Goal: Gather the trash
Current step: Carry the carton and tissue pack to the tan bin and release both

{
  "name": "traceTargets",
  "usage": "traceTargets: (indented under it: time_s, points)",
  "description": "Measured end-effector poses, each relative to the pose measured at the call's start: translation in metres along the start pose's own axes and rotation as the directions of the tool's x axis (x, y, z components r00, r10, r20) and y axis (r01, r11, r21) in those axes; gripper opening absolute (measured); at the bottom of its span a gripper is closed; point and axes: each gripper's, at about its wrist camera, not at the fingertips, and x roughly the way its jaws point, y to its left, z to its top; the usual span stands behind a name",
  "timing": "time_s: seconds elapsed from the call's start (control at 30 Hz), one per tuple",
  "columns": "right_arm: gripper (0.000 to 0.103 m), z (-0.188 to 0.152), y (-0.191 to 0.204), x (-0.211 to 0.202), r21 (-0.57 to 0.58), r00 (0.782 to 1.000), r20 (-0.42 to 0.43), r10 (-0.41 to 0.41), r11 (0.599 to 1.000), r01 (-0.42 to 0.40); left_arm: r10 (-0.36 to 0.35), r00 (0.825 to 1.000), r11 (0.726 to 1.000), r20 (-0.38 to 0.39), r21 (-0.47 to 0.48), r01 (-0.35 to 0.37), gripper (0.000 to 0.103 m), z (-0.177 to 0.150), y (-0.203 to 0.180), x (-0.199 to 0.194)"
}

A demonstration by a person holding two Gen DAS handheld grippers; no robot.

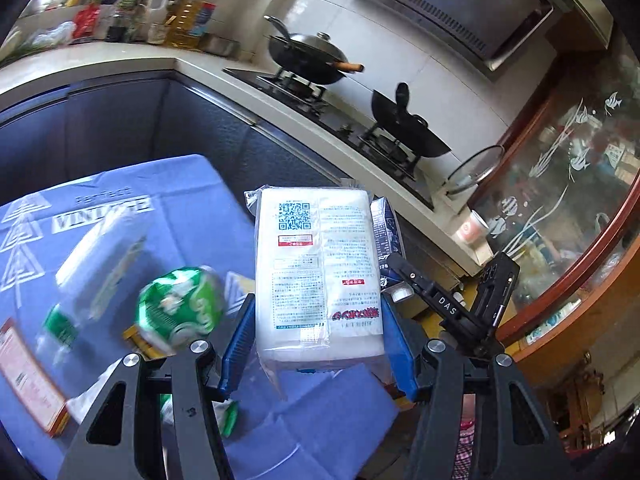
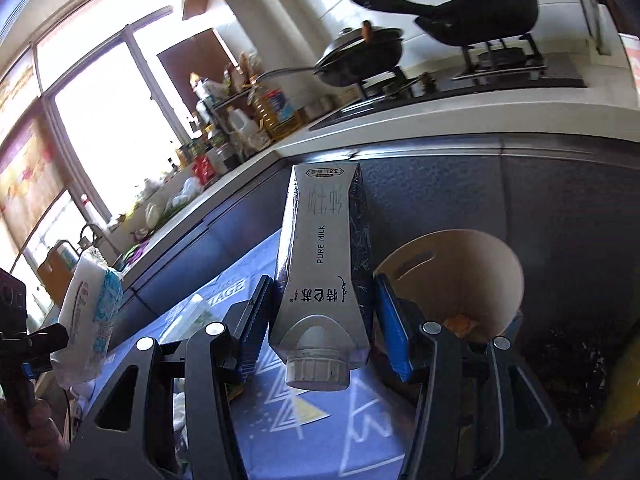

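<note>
Left wrist only: left gripper [image 1: 320,344] clamps tissue pack [image 1: 318,272]; green can [image 1: 180,306] lower left.
Right wrist only: right gripper [image 2: 320,330] grips milk carton [image 2: 324,264]; bin [image 2: 460,280] right of centre.

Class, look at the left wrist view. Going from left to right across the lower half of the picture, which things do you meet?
Red-edged flat card → clear plastic bottle with a green label → crushed green can → white plastic-wrapped pack printed with a blue code, in the left gripper → black right gripper.

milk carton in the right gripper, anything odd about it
The milk carton is pinched between the right gripper's pads with its capped spout toward the camera, and its sides look squashed inward. No spill shows.
</note>
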Motion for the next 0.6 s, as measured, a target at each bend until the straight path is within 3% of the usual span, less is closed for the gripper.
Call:
traceTargets:
  time_s: [0.2, 0.3, 0.43, 0.47, 0.53, 0.57, 0.6]
  points:
    - [0.05, 0.006, -0.06, 0.041, 0.07, 0.994, -0.083, -0.077, 0.994, 0.083, -0.09, 0.986, 0.995, -0.137, 0.038, 0.096, 0.06, 0.038, -0.035, 0.128]
    - [0.051, 0.004, -0.076, 0.063, 0.068, 0.987, -0.114, -0.111, 0.99, 0.12, -0.04, 0.98, 0.998, -0.197, 0.039, 0.049, 0.062, 0.041, -0.037, 0.19]
    - [0.051, 0.005, -0.094, 0.086, 0.067, 0.981, -0.141, -0.135, 0.987, 0.145, 0.038, 0.973, 0.997, -0.228, 0.078, -0.02, 0.063, 0.034, -0.038, 0.243]
    - [0.051, 0.005, -0.097, 0.091, 0.062, 0.979, -0.147, -0.139, 0.987, 0.149, 0.054, 0.971, 0.996, -0.235, 0.084, -0.035, 0.068, 0.032, -0.036, 0.253]
    - [0.055, 0.005, -0.1, 0.102, 0.051, 0.975, -0.171, -0.141, 0.987, 0.152, 0.094, 0.964, 0.994, -0.25, 0.076, -0.077, 0.099, 0.029, -0.033, 0.268]
    - [0.064, 0.006, -0.101, 0.105, 0.048, 0.974, -0.172, -0.147, 0.986, 0.158, 0.111, 0.964, 0.993, -0.242, 0.067, -0.097, 0.099, 0.028, -0.031, 0.272]
    - [0.066, 0.007, -0.101, 0.104, 0.045, 0.974, -0.161, -0.159, 0.985, 0.168, 0.117, 0.964, 0.992, -0.239, 0.064, -0.105, 0.099, 0.028, -0.028, 0.273]
